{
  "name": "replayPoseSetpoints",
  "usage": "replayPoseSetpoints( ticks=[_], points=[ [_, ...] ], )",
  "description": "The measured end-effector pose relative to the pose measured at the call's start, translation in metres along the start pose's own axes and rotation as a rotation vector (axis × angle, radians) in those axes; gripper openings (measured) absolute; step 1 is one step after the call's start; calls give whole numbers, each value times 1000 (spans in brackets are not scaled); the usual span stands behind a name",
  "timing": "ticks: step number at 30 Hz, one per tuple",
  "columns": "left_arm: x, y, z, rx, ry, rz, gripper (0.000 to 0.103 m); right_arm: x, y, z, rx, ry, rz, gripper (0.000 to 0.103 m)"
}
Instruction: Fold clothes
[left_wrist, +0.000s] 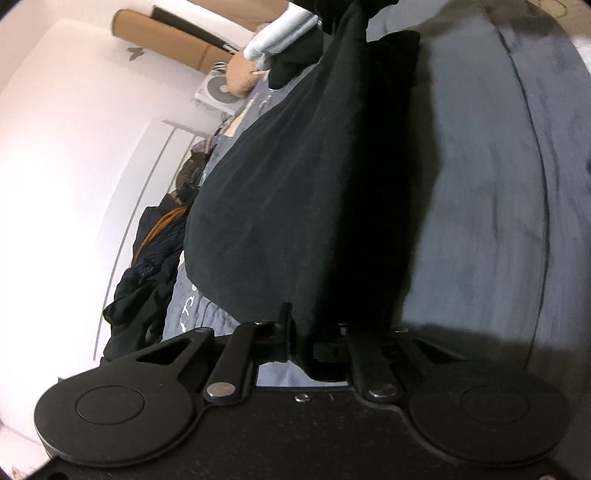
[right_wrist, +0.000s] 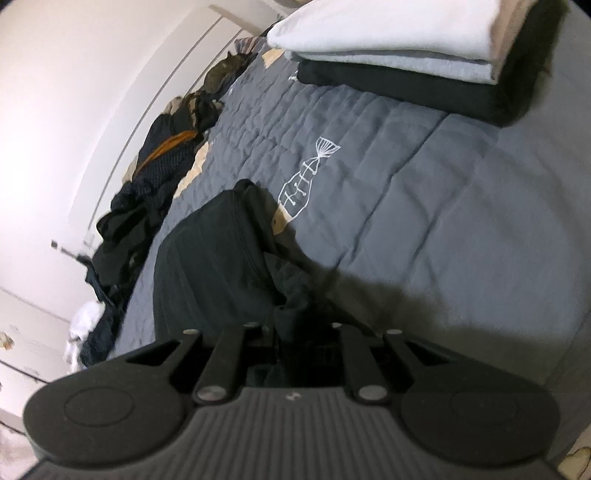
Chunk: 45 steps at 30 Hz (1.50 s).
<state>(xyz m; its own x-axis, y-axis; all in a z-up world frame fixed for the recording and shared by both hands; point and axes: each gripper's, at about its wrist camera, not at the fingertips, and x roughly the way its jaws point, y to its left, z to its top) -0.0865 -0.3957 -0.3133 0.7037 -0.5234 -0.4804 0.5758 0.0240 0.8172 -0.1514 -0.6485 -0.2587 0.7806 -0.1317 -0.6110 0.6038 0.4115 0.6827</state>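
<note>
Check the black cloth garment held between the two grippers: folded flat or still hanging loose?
Not folded: the black cloth garment hangs stretched from the left gripper to the right gripper, sagging over the grey quilted bedspread.

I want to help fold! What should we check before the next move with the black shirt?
1. Left gripper shut on the black garment: ok.
2. Right gripper shut on the garment: ok.
3. Garment hanging smooth between the two grips: not ok, it bunches near the right jaws.
4. Bare bedspread to lay it on: ok.
5. Folded stack well away: ok.
6. Which part of the garment each gripper holds: cannot tell.
</note>
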Motion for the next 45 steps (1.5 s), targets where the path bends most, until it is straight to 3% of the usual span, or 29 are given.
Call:
replayPoseSetpoints(
  ticks=[10, 14, 17, 21, 27, 30, 32, 33, 34, 36, 38, 41, 45],
  points=[
    [-28, 35, -37, 134, 38, -6, 5, 15, 22, -28, -67, 91, 10, 11],
    [-49, 49, -55, 198, 65, -7, 3, 12, 37, -49, -103, 120, 30, 11],
    [-65, 62, -68, 189, 101, -24, 3, 9, 48, -71, -120, 159, 64, 11],
    [-84, 61, -79, 208, 119, -47, 3, -4, 51, -87, -113, 173, 70, 10],
    [-121, 48, -76, 214, 83, -108, 3, -37, 40, -95, -72, 174, 99, 10],
    [-125, 34, -78, 217, 86, -132, 4, -39, 38, -99, -99, 179, 70, 10],
    [-120, 24, -80, 217, 101, -103, 9, -31, 42, -102, -147, 198, 38, 10],
    [-117, 21, -80, 215, 116, -97, 20, -25, 46, -105, -197, 217, 14, 11],
    [-118, 18, -81, 215, 123, -97, 40, -19, 50, -109, -245, 225, -13, 11],
    [-124, 19, -81, 206, 111, -91, 64, -14, 51, -117, -296, 228, -49, 11],
    [-135, 27, -81, 155, 97, -99, 64, -15, 49, -117, -296, 226, -50, 11],
    [-154, 48, -80, 1, 53, -148, 64, -20, 45, -114, -279, 228, -38, 11],
    [-156, 79, -76, -295, -4, -182, 75, -25, 38, -109, -210, 229, -23, 15]
  ],
)
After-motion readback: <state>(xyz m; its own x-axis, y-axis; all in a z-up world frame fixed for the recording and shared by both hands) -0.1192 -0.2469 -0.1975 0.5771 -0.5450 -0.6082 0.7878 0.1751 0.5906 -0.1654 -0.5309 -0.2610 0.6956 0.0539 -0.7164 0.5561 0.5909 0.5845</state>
